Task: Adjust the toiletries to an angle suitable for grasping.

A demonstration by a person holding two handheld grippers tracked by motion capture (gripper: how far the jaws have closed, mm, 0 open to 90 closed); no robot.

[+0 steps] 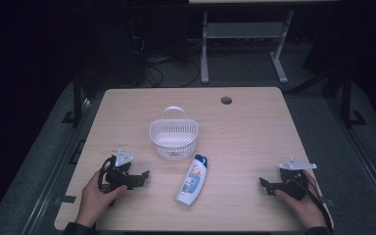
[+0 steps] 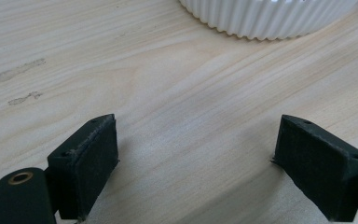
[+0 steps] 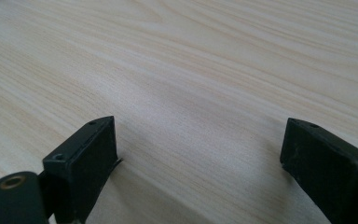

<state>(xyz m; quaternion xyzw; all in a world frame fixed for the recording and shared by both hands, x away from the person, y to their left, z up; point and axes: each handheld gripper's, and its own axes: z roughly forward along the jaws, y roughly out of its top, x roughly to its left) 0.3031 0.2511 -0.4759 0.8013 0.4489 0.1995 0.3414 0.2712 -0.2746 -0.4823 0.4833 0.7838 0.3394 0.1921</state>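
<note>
Left tool (image 1: 144, 175) and right tool (image 1: 265, 185) rested on the surface (image 1: 254, 132), jaws wide, holding nothing. Shampoo bottle (image 1: 192, 179) lay beside white basket (image 1: 174, 138).

The high view looks from above the person's side, forward and down, and takes in the whole table (image 1: 254, 127) with its four edges, and also the dark floor behind the far edge. The left gripper view sits very low and close over the wood near the left edge of the table; it faces along its own two black jaws toward the white basket (image 2: 265, 18), whose ribbed wall crosses its top edge. The same basket (image 1: 174, 139) stands in the middle of the table in the high view. The right gripper view is equally low and near, by the right edge, and faces bare wood (image 3: 205, 79) between its jaws.
</note>
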